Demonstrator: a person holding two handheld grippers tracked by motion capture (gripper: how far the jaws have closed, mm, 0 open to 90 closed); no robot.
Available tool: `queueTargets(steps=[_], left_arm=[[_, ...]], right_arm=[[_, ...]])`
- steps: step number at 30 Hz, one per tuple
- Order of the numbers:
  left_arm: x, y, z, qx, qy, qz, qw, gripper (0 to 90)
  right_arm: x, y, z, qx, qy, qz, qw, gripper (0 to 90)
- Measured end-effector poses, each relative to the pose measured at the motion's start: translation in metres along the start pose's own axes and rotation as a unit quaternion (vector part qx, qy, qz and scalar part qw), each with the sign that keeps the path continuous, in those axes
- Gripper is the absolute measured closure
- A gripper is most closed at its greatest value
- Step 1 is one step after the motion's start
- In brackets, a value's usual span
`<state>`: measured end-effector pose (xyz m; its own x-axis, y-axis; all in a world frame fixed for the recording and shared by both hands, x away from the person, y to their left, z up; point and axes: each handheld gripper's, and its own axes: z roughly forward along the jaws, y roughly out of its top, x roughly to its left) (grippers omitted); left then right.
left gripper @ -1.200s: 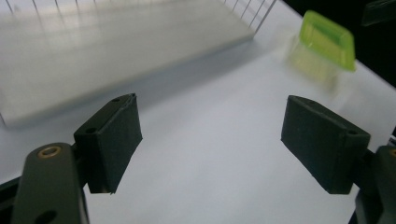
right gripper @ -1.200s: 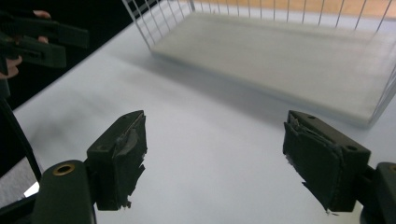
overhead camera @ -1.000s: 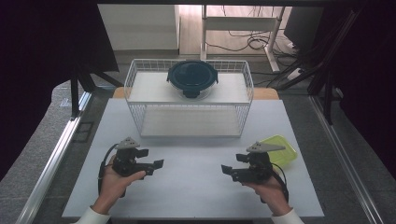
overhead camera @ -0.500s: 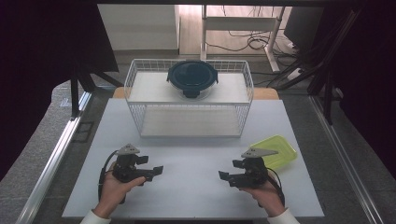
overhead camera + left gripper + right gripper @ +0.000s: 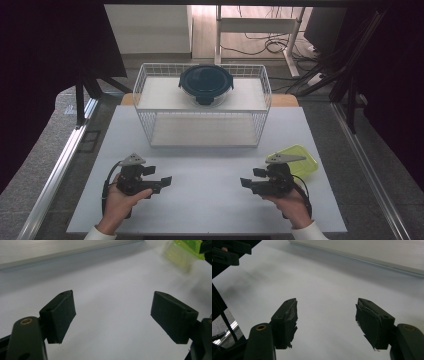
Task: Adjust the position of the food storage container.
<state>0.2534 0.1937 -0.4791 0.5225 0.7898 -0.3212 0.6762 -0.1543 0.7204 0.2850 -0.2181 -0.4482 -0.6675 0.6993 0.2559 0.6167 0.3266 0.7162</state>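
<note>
Low over the white table (image 5: 210, 205) at the front left, a hand holds my left gripper (image 5: 166, 180) pointing right. Its jaws stand wide open on nothing, with bare table between its pads (image 5: 60, 315). My right gripper (image 5: 246, 183) sits at the front right and points left toward it. Its jaws have just been closing but are still apart, and nothing lies between its worn pads (image 5: 287, 322). Just behind the right hand, a yellow-green shallow container (image 5: 297, 159) rests on the table, also seen as a blurred yellow-green container (image 5: 183, 251).
A white wire basket (image 5: 202, 131) with a shelf stands at the back middle of the table. A dark round lidded container (image 5: 205, 83) sits on its upper level. Dark curtains and metal frame rails flank the table.
My right hand has shifted slightly over the table. The left hand and its gripper have stayed where they were.
</note>
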Motion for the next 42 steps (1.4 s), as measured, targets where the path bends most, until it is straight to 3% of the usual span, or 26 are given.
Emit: queueTargets(steps=[10, 15, 19, 22, 26, 28, 30, 32, 37, 39, 42], left_arm=[[-0.002, 0.000, -0.005, 0.001, -0.003, 0.002, 1.0000, 19.0], [0.001, -0.002, -0.004, 0.005, 0.015, 0.004, 0.9999, 18.9], [-0.003, -0.002, -0.005, 0.010, 0.028, 0.016, 0.9994, 18.4], [-0.006, -0.001, -0.004, 0.011, 0.018, 0.018, 0.9996, 18.2], [-0.006, -0.001, -0.003, 0.013, 0.016, 0.017, 0.9996, 18.1], [-0.005, -0.002, -0.004, 0.013, 0.017, 0.012, 0.9997, 18.1], [-0.004, -0.001, -0.005, 0.012, 0.004, 0.004, 0.9999, 18.1], [-0.007, 0.000, -0.006, 0.010, 0.012, 0.012, 0.9998, 18.1], [-0.006, -0.001, -0.003, 0.015, 0.018, 0.012, 0.9996, 18.1], [-0.005, -0.002, -0.003, 0.016, 0.020, 0.008, 0.9996, 18.1], [-0.004, -0.001, -0.004, 0.013, 0.020, 0.005, 0.9997, 18.1]], right_arm=[[-0.013, 0.007, -0.015, 0.000, -0.032, -0.005, 0.9995, 40.3], [-0.033, 0.014, -0.028, -0.004, -0.051, 0.010, 0.9986, 45.2], [-0.055, 0.022, -0.043, 0.004, -0.084, 0.024, 0.9962, 49.4], [-0.074, 0.028, -0.053, 0.008, -0.104, 0.034, 0.9939, 53.0], [-0.110, 0.034, -0.065, 0.034, -0.141, 0.050, 0.9881, 64.6], [-0.130, 0.034, -0.069, 0.045, -0.156, 0.064, 0.9847, 74.8], [-0.149, 0.033, -0.073, 0.054, -0.168, 0.079, 0.9812, 82.4], [-0.162, 0.031, -0.075, 0.066, -0.186, 0.076, 0.9774, 87.2], [-0.185, 0.027, -0.072, 0.098, -0.210, 0.084, 0.9692, 89.1], [-0.193, 0.025, -0.068, 0.117, -0.231, 0.082, 0.9624, 89.1], [-0.201, 0.022, -0.063, 0.131, -0.238, 0.080, 0.9590, 89.1]])
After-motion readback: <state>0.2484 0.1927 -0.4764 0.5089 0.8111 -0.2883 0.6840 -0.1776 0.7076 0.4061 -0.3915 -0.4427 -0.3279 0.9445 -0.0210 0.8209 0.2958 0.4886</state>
